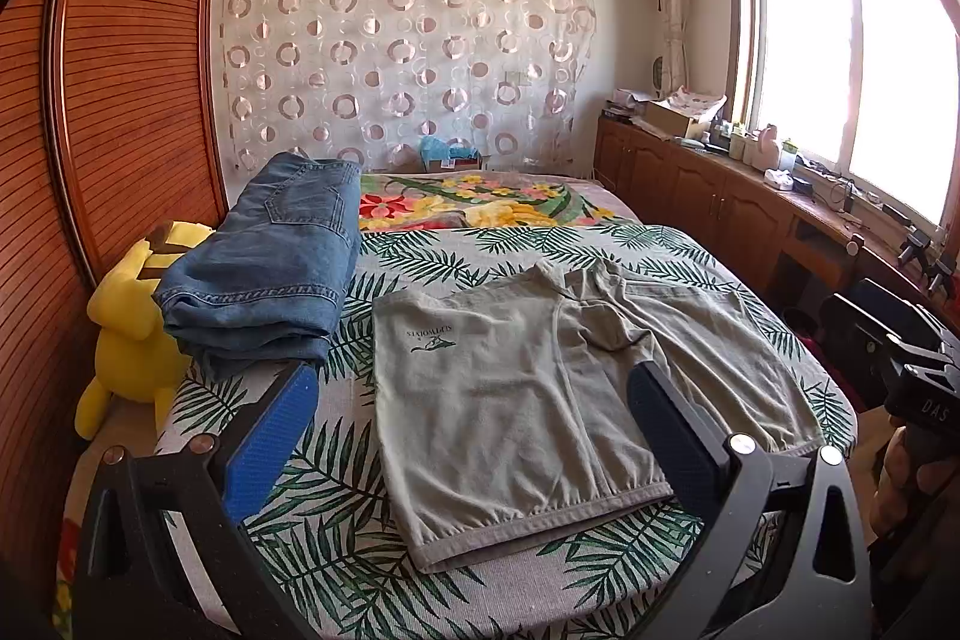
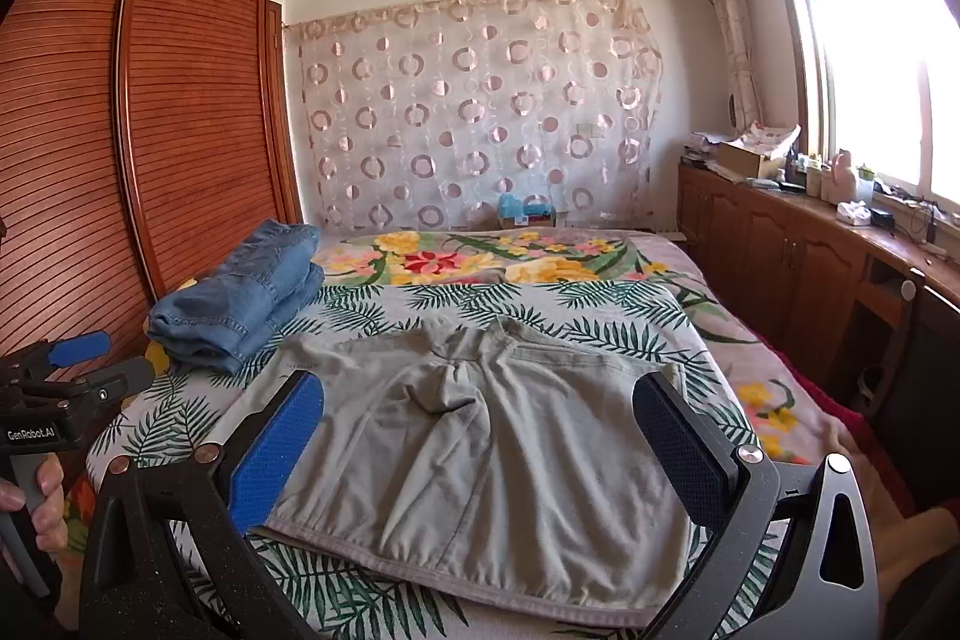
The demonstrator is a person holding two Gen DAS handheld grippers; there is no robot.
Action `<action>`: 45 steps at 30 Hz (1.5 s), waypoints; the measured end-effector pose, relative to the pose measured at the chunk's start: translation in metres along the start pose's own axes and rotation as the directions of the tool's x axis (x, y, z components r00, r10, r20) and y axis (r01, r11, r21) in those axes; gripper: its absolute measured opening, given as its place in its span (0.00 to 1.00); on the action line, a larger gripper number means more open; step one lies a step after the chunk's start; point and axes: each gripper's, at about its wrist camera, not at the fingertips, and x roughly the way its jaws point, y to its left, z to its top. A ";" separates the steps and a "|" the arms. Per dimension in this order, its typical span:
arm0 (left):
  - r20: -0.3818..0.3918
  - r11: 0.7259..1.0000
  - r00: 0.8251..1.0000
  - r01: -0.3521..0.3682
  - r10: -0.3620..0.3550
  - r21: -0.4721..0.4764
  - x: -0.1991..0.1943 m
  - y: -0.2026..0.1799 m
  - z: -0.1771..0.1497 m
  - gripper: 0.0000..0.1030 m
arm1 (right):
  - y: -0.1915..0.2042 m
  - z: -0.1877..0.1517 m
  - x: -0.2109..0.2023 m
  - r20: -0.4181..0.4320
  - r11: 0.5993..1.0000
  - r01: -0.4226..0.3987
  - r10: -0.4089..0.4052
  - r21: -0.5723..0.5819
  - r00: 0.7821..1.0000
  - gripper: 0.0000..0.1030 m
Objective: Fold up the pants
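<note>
Grey shorts (image 1: 528,400) lie spread flat on the bed, waistband toward me and both legs pointing away. In the right wrist view the same grey shorts (image 2: 480,454) fill the middle. My left gripper (image 1: 474,394) hovers open above the shorts' near left part, its blue pads wide apart and holding nothing. My right gripper (image 2: 480,412) is open too, its pads standing on either side of the shorts' width without touching the cloth. The left gripper (image 2: 90,358) also shows at the left edge of the right wrist view, held by a hand.
Folded blue jeans (image 1: 270,268) sit at the bed's left side next to a yellow plush toy (image 1: 126,334). The palm-leaf bedspread (image 1: 420,256) covers the bed. A wooden wardrobe (image 1: 120,70) stands left; a low wooden cabinet (image 1: 720,202) with clutter runs under the window at right.
</note>
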 end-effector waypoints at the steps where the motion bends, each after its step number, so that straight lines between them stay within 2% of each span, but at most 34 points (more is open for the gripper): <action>1: 0.000 1.000 1.000 -0.001 0.001 0.000 0.000 0.000 0.000 1.00 | 0.000 0.000 0.000 0.000 1.000 0.000 0.000 0.000 1.000 1.00; 45: 0.017 1.000 1.000 0.002 -0.002 0.010 -0.012 -0.006 0.014 1.00 | 0.000 0.000 0.000 0.004 1.000 0.003 -0.003 -0.001 1.000 1.00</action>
